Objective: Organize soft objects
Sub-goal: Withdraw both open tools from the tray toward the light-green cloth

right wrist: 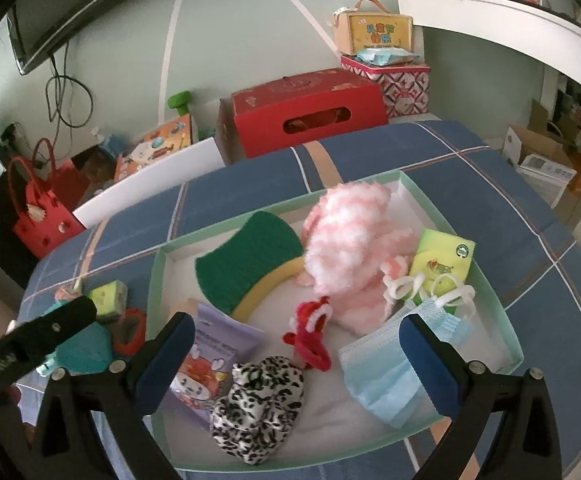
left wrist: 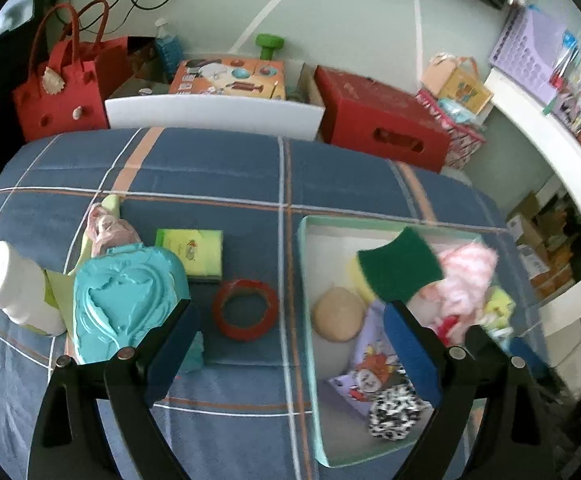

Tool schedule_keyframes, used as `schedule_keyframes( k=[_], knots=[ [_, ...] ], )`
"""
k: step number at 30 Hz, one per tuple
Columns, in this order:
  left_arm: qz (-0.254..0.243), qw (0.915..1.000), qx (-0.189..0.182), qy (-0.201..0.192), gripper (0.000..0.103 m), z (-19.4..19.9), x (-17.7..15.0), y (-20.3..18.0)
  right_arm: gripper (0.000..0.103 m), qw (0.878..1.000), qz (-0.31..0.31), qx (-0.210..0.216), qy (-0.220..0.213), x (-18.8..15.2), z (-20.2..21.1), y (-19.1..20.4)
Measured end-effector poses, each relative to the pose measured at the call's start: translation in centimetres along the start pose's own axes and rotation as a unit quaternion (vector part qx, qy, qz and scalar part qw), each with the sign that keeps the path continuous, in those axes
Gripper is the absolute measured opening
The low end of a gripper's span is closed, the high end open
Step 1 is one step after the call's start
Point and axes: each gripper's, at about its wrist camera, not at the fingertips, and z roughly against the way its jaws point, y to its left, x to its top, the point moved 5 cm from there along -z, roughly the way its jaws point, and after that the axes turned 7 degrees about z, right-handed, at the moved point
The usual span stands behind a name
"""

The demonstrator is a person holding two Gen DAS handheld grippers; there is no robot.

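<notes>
A mint-rimmed white box [right wrist: 470, 264] on the bed holds soft things: a green-and-yellow sponge [right wrist: 246, 268], a pink fluffy toy [right wrist: 350, 252], a blue face mask [right wrist: 382, 376], a leopard-print scrunchie [right wrist: 258, 404], a purple packet [right wrist: 210, 356] and a red fuzzy piece [right wrist: 310, 332]. My right gripper [right wrist: 296, 364] hangs open over the box's near end, nothing between its pads. My left gripper [left wrist: 290, 352] is open over the box's left rim [left wrist: 304, 280], holding nothing. Left of the box lie a wrapped yellow-green sponge [left wrist: 192, 254], a red tape ring [left wrist: 245, 309] and a teal case [left wrist: 126, 300].
A white bottle [left wrist: 14, 284] and a pink bag [left wrist: 106, 228] lie at the bed's left side. Beyond the blue plaid bedcover [left wrist: 210, 168] stand a red tote [left wrist: 62, 96], a white board [left wrist: 214, 114] and a red carton [left wrist: 382, 120]. A white shelf [left wrist: 550, 148] curves along the right.
</notes>
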Motion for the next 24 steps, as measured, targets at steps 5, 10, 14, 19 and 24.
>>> schedule_keyframes(
  k=[5,10,14,19,24],
  knots=[
    [-0.001,0.9996,-0.008,-0.028,0.094,2.3,1.2,0.4,0.103,1.000,-0.004,0.022,-0.021,0.6,1.1,1.1],
    [0.019,0.9981,0.018,-0.055,0.094,4.2,2.9,3.4,0.103,0.998,-0.001,0.049,-0.036,1.2,1.8,2.6],
    [0.034,0.9970,0.040,-0.057,0.094,5.1,3.9,6.8,0.103,0.997,0.017,0.064,-0.029,1.5,1.8,4.6],
    [0.039,0.9938,0.080,-0.066,0.094,6.2,4.6,10.8,0.103,0.995,0.038,0.085,-0.028,2.0,2.2,7.1],
    [0.077,0.9915,0.081,-0.067,0.094,6.9,5.4,14.7,0.103,0.994,0.060,0.092,-0.024,3.1,2.3,10.0]
  ],
)
